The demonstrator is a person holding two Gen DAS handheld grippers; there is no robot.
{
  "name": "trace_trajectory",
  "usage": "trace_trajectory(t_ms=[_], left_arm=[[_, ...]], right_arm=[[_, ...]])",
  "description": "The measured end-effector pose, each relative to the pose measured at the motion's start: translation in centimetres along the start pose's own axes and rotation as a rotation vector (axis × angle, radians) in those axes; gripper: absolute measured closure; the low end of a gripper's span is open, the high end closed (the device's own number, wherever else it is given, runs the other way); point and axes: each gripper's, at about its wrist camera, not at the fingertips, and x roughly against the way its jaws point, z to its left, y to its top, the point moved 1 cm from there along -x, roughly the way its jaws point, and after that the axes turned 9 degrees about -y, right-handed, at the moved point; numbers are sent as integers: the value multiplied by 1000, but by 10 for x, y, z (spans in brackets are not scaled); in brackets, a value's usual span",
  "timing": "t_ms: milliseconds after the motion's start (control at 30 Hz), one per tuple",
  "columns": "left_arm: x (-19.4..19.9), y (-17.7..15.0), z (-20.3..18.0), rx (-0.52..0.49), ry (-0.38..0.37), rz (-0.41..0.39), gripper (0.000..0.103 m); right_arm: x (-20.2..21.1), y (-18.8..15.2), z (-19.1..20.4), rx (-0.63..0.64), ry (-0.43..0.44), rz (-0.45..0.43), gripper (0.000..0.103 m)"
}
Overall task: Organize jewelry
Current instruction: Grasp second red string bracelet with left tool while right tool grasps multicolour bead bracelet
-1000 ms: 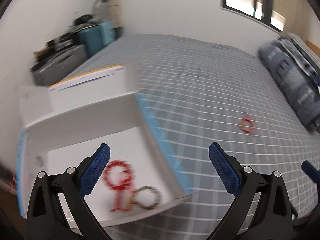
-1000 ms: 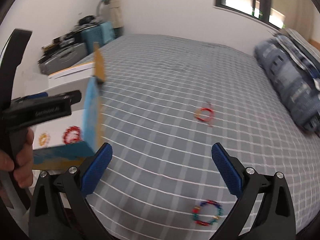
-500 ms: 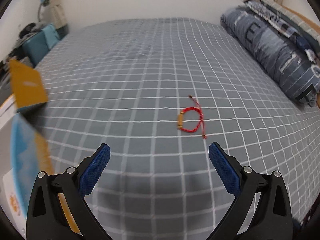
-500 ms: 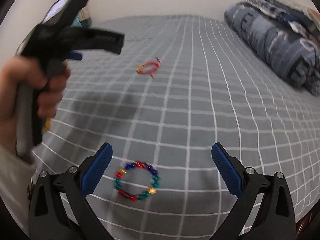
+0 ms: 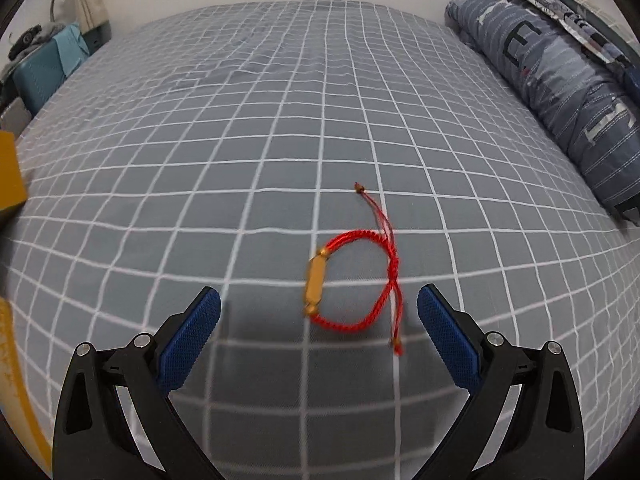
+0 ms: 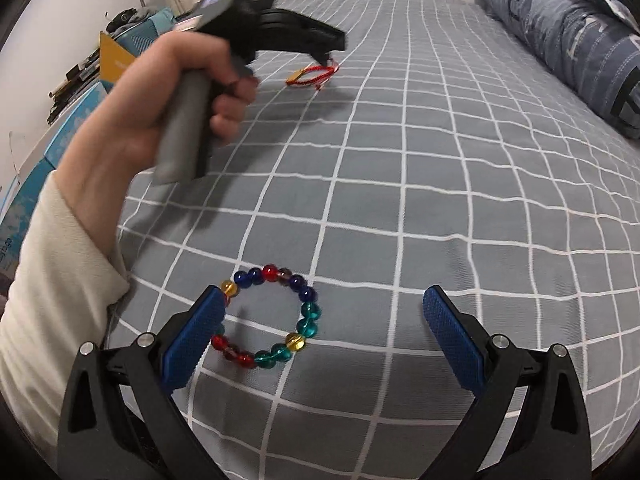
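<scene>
Grey bedding with a white grid pattern (image 5: 280, 140) covers the bed that fills both views, and all the jewelry in sight lies on it.

Nearest in the left wrist view, the left tongs (image 5: 319, 330) are spread wide, their blue pads empty, hanging just above the sheet. Between the two pads, slightly ahead of them, lies a red cord bracelet (image 5: 352, 276) with a gold tube bead on its left side and two loose cord ends, one running back toward the right pad, the other pointing away up the bed. Its outline is a little blurred. Beyond the right pad, along the far right edge of the bed, rests a rolled blue patterned quilt (image 5: 560, 80). Far to the left of the tongs, a yellow-edged box flap (image 5: 10, 176) shows at the frame edge.

In the right wrist view, the right tongs (image 6: 323, 320) are likewise spread wide and hold nothing. A beaded bracelet (image 6: 272, 316) of blue, red, teal and amber beads lies flat between the pads, close against the left pad, which covers part of the ring. Further ahead and to the left, a hand (image 6: 160, 100) in a cream sleeve grips the handle of the left tongs, whose dark nose points down over the red cord bracelet lying far up the bed. Far left of it, boxes (image 6: 80, 92) sit beside the bed.
</scene>
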Motion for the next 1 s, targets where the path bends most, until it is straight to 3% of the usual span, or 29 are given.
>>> trace_trajectory(t_ms=[300, 400, 533, 700, 800, 833, 1000], left_arm=[[-28, 1, 4, -17, 34, 25, 8], [-28, 0, 5, -12, 51, 25, 16], [-26, -2, 5, -28, 68, 35, 29], [-22, -5, 0, -48, 58, 56, 59], [-20, -6, -1, -39, 51, 69, 82], [-20, -7, 0, -34, 57, 72, 90], [-19, -7, 1, -28, 49, 66, 91]], right_arm=[[-13, -5, 7, 18, -6, 27, 8], [-17, -3, 9, 26, 2, 36, 9], [-19, -3, 7, 38, -24, 32, 27], [-22, -1, -1, 27, -37, 33, 48], [-22, 1, -4, 19, -40, 32, 74], [-21, 1, -5, 23, -47, 26, 89], [-23, 4, -8, 12, -49, 19, 93]])
